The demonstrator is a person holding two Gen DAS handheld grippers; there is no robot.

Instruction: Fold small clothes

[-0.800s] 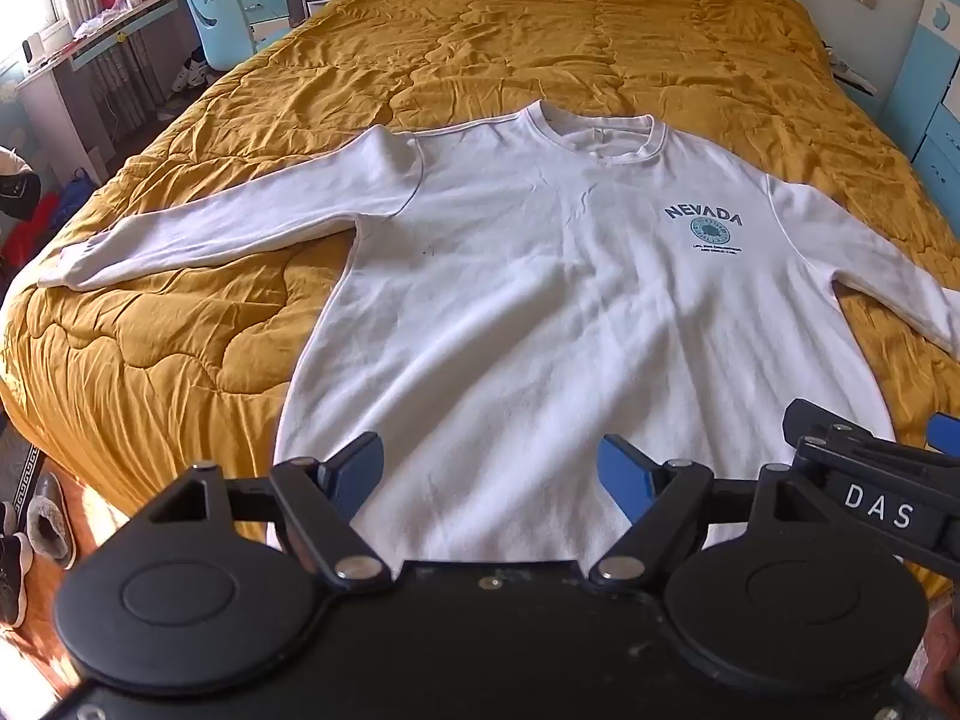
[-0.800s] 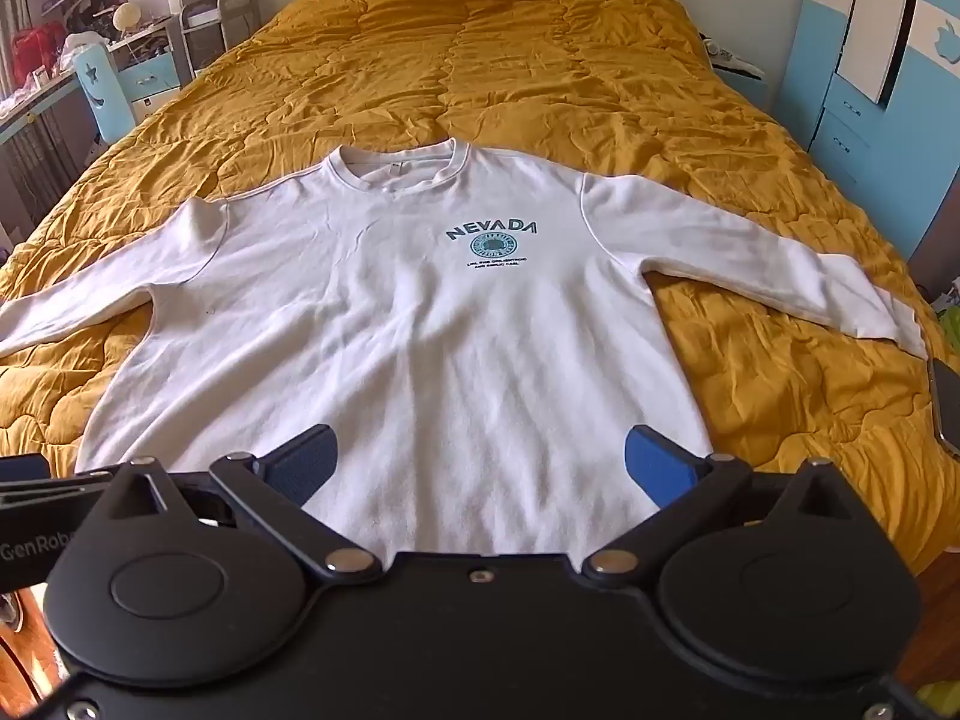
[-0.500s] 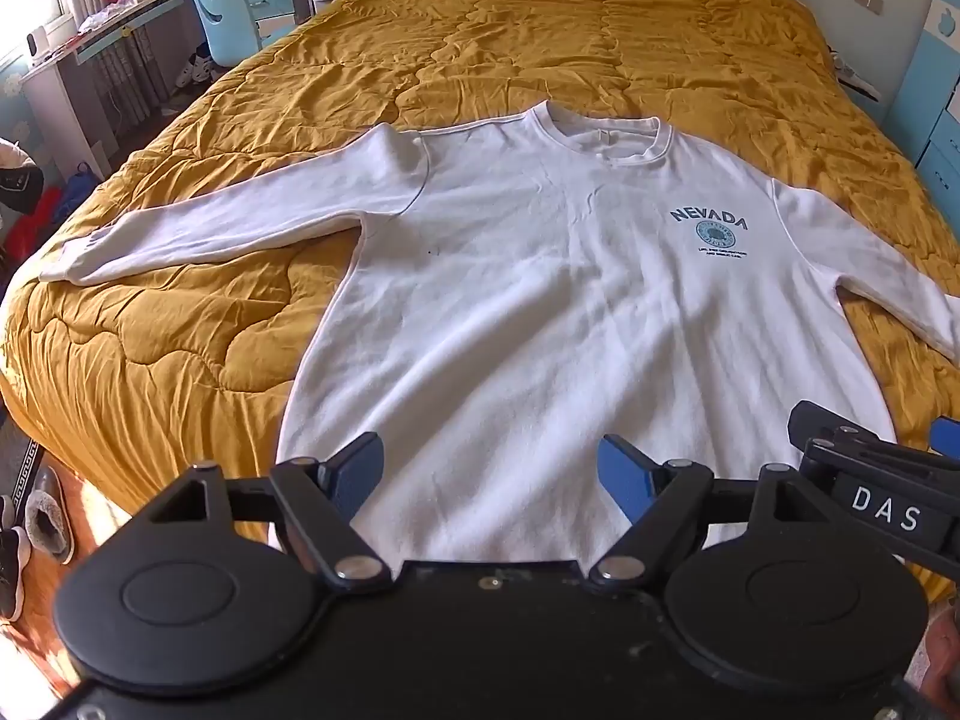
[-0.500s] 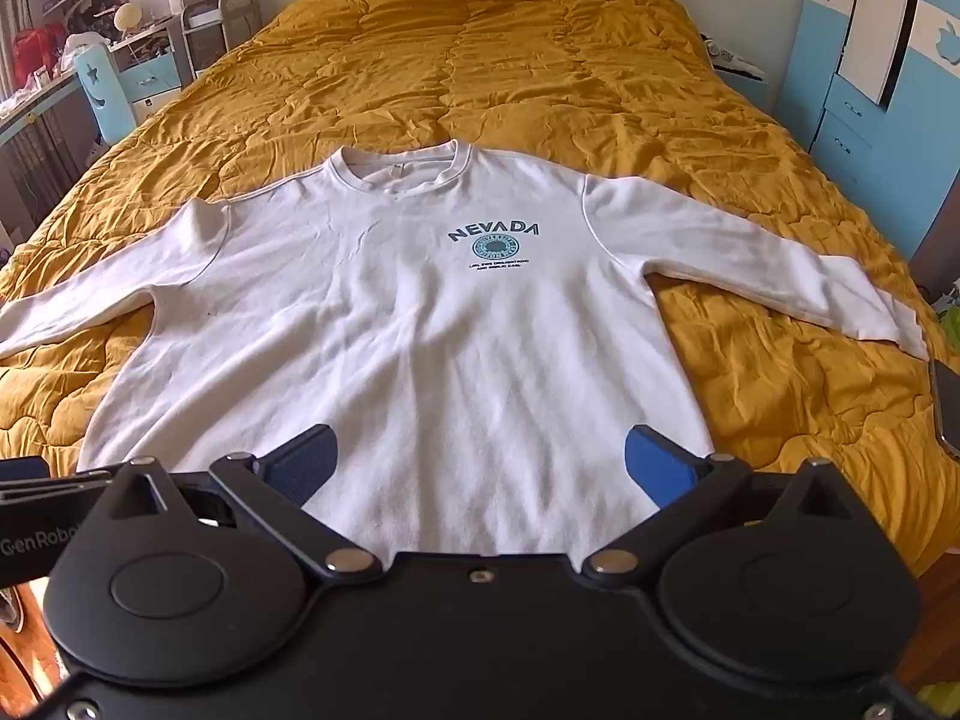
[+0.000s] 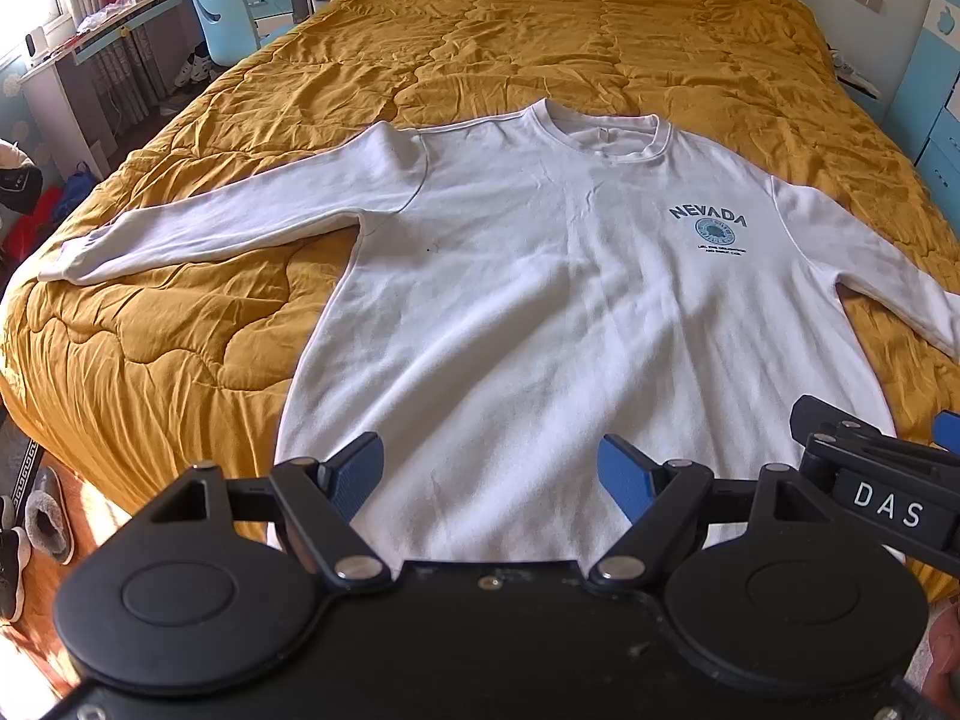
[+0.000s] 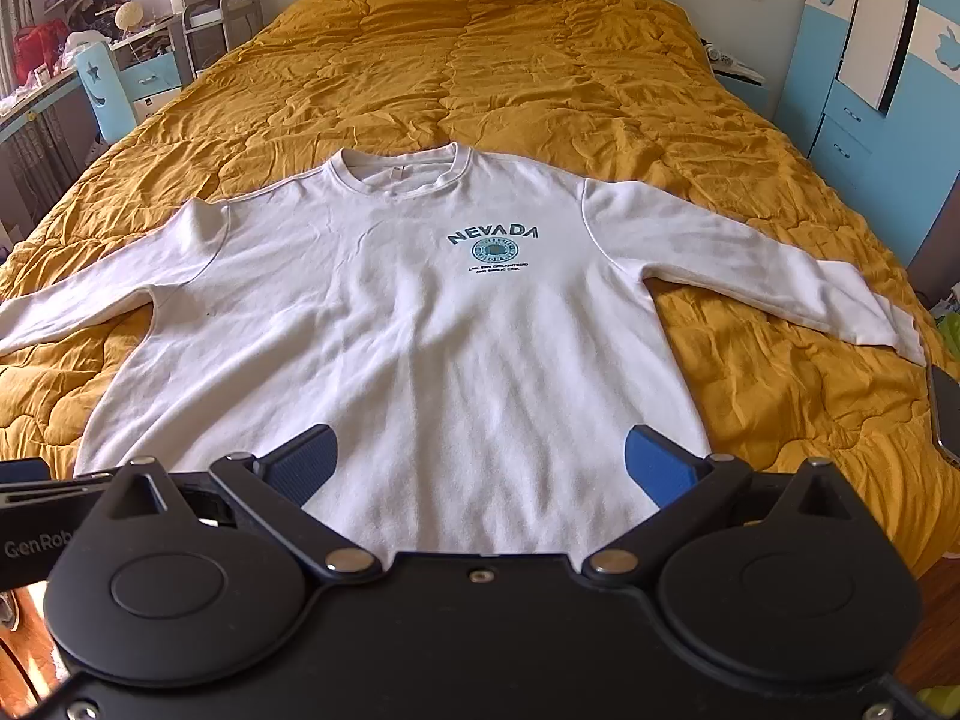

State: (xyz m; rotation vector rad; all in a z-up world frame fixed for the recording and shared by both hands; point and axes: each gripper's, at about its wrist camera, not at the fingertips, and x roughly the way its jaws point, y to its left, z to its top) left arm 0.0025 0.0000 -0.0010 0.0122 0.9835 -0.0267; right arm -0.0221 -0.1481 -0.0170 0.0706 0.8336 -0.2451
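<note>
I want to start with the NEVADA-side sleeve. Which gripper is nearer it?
Right. The right gripper hovers open near that sleeve; the left gripper is open toward the other side.

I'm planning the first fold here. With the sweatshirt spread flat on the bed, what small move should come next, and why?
Probably lower the left gripper toward the left sleeve. Both grippers are open and empty above the hem, the sweatshirt lies flat on the quilt, and both sleeves are spread out, so a sleeve likely folds in first.

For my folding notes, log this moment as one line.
stage: before first fold | sweatshirt: flat on bed, sleeves spread | left gripper: jaws open, empty | right gripper: jaws open, empty
</note>
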